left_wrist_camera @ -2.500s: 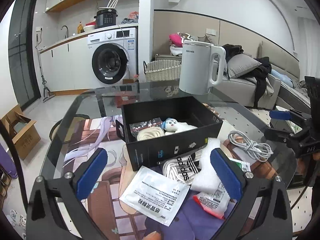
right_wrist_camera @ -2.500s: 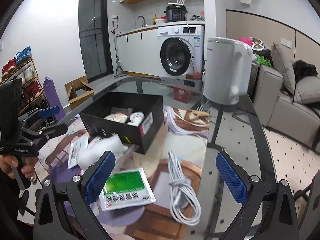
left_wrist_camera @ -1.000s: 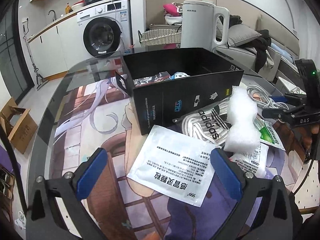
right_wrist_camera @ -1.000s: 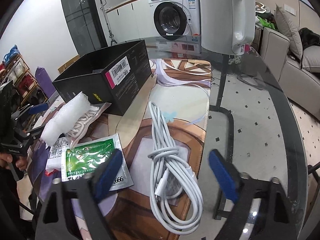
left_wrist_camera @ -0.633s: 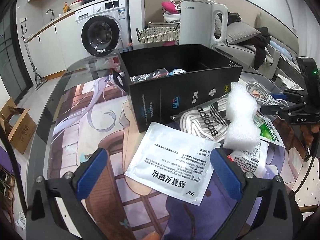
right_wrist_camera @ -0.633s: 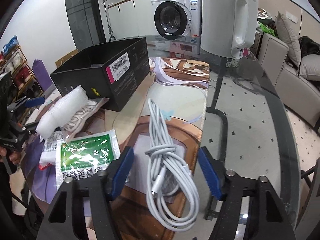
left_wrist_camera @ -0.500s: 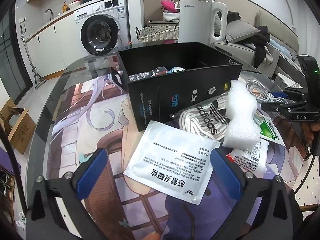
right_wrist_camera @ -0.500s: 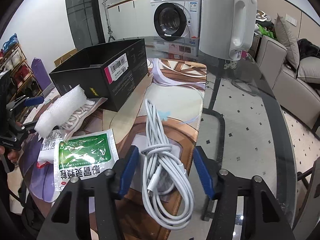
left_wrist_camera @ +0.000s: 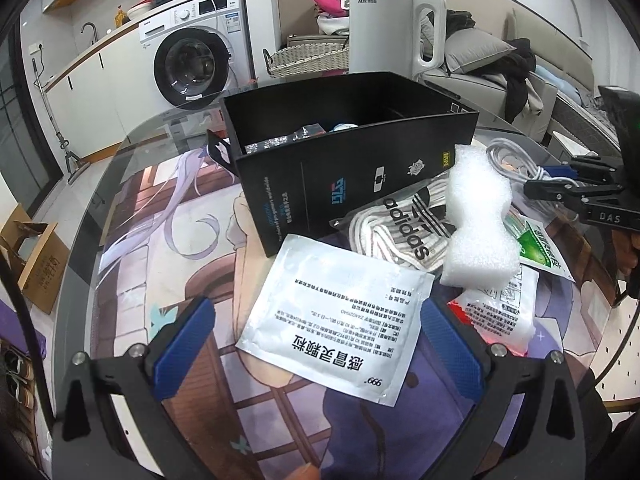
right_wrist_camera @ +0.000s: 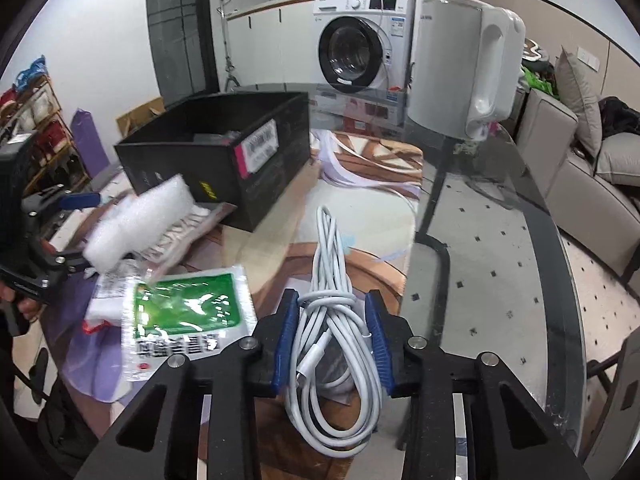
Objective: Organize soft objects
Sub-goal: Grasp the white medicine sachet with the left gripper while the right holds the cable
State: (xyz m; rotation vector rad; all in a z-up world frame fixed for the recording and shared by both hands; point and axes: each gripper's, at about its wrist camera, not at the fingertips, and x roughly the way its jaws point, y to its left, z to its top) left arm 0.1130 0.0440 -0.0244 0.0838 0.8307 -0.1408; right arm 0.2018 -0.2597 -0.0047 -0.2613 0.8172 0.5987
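Note:
A bundled white cable (right_wrist_camera: 332, 280) lies on the glass table, and my right gripper (right_wrist_camera: 332, 336) is closing on it, its blue pads (right_wrist_camera: 286, 336) against both sides of the wrapped part. My left gripper (left_wrist_camera: 316, 320) hangs open above a white sachet (left_wrist_camera: 340, 320) and holds nothing. Behind the sachet stands an open black box (left_wrist_camera: 360, 152) with several small items inside. A bagged adidas item (left_wrist_camera: 400, 224), a white foam piece (left_wrist_camera: 478, 216) and a green sachet (right_wrist_camera: 188, 308) lie between the two grippers.
A white kettle (right_wrist_camera: 460, 64) stands on the glass table (right_wrist_camera: 500, 220) beyond the box. A small white-and-red packet (left_wrist_camera: 500, 312) lies under the foam. The table edge curves round on the right, with floor and a sofa past it.
The right gripper's jaws have narrowed from wide open to close around the white cable bundle. The left gripper has stayed open over the white sachet.

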